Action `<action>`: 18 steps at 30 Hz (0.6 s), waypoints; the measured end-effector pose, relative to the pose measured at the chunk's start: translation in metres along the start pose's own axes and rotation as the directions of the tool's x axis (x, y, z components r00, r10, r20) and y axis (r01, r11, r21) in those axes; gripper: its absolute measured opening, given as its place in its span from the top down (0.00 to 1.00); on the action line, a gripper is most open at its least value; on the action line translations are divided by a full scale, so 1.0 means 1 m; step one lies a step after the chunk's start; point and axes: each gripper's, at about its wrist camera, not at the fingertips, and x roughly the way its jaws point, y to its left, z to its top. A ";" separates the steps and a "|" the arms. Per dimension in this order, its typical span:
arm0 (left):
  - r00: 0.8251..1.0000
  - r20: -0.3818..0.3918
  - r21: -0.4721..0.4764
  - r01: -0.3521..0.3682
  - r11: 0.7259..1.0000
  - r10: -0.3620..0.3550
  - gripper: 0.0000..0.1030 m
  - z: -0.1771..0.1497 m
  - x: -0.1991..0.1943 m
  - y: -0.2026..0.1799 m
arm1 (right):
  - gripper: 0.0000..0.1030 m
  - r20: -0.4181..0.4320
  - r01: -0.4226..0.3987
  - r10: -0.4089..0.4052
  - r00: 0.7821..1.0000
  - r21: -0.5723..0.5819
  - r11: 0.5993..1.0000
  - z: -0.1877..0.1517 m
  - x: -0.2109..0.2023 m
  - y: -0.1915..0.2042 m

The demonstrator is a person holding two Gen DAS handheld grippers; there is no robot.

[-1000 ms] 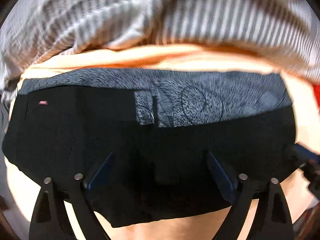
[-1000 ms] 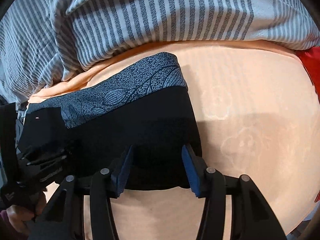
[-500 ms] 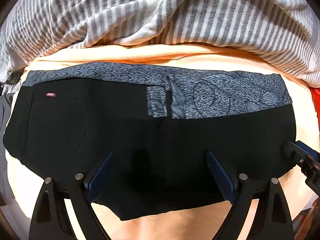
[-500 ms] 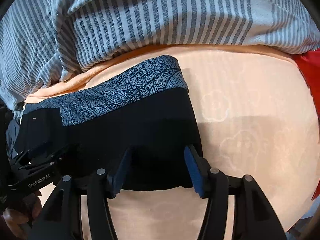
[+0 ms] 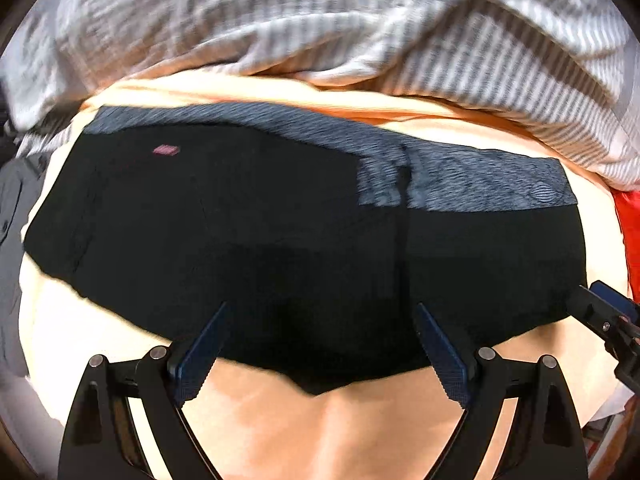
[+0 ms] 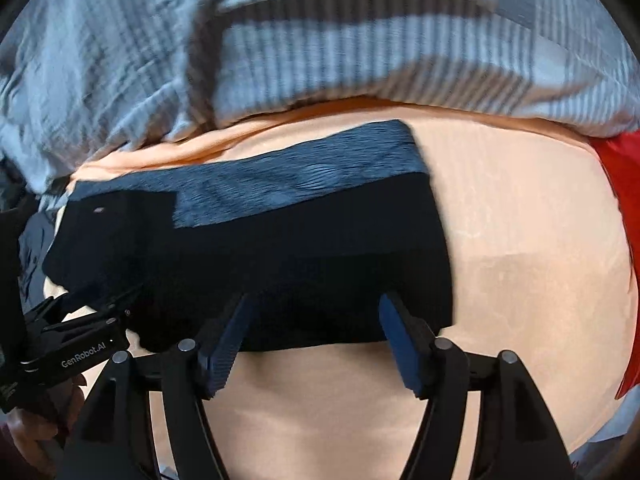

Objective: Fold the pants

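Observation:
The black pants (image 5: 280,248) lie folded flat on the peach bed sheet (image 5: 328,432), with a grey patterned waistband (image 5: 460,184) along the far edge and a small pink label (image 5: 166,150) at the left. My left gripper (image 5: 320,354) is open and empty, above the pants' near edge. My right gripper (image 6: 316,344) is open and empty at the near right edge of the pants (image 6: 304,264). The right gripper also shows at the right edge of the left wrist view (image 5: 608,320). The left gripper shows at the left of the right wrist view (image 6: 72,340).
A grey striped blanket (image 5: 320,28) is bunched along the far side of the bed, also in the right wrist view (image 6: 320,40). A red cloth (image 6: 620,208) lies at the right edge. Dark clothing (image 5: 16,208) lies at the far left.
Both grippers have drawn back toward me from the pants; more bare sheet shows at the near edge. Both stay open. The pants have not moved.

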 end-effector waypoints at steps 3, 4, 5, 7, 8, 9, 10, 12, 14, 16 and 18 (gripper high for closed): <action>1.000 -0.013 -0.041 -0.012 0.999 0.012 0.10 -0.010 0.000 0.021 | 0.31 -0.020 -0.018 0.018 1.000 -0.009 1.000 -0.003 0.001 0.017; 1.000 -0.015 -0.059 -0.013 0.998 0.013 0.10 -0.013 -0.002 0.030 | 0.31 -0.026 -0.024 0.023 0.999 -0.013 1.000 -0.003 0.002 0.025; 1.000 -0.015 -0.079 -0.015 0.997 0.014 0.10 -0.013 -0.001 0.034 | 0.31 -0.031 -0.028 0.027 0.999 -0.017 0.999 -0.004 0.003 0.030; 1.000 -0.011 -0.125 -0.020 0.992 0.019 0.10 -0.017 -0.004 0.054 | 0.31 -0.044 -0.037 0.036 0.998 -0.029 0.999 -0.006 0.005 0.042; 1.000 -0.009 -0.145 -0.026 0.989 0.025 0.10 -0.018 -0.004 0.062 | 0.31 -0.052 -0.040 0.038 0.998 -0.041 0.998 -0.007 0.007 0.049; 0.999 -0.010 -0.174 -0.033 0.984 0.031 0.10 -0.021 -0.004 0.075 | 0.31 -0.061 -0.042 0.039 0.997 -0.052 0.998 -0.006 0.011 0.055; 0.999 -0.010 -0.191 -0.034 0.981 0.033 0.10 -0.023 -0.004 0.083 | 0.31 -0.070 -0.046 0.041 0.997 -0.066 0.997 -0.007 0.015 0.062; 0.999 -0.007 -0.237 -0.037 0.971 0.036 0.10 -0.026 -0.004 0.102 | 0.31 -0.086 -0.048 0.040 0.995 -0.095 0.994 -0.010 0.022 0.078; 0.999 0.007 -0.282 -0.033 0.959 0.037 0.10 -0.028 -0.003 0.119 | 0.31 -0.104 -0.054 0.042 0.994 -0.114 0.992 -0.012 0.030 0.091; 0.999 0.029 -0.334 -0.028 0.942 0.040 0.10 -0.030 -0.005 0.140 | 0.31 -0.120 -0.056 0.040 0.992 -0.130 0.990 -0.013 0.037 0.101; 0.998 0.051 -0.403 -0.010 0.915 0.034 0.10 -0.030 -0.005 0.164 | 0.31 -0.140 -0.055 0.034 0.989 -0.151 0.987 -0.013 0.047 0.112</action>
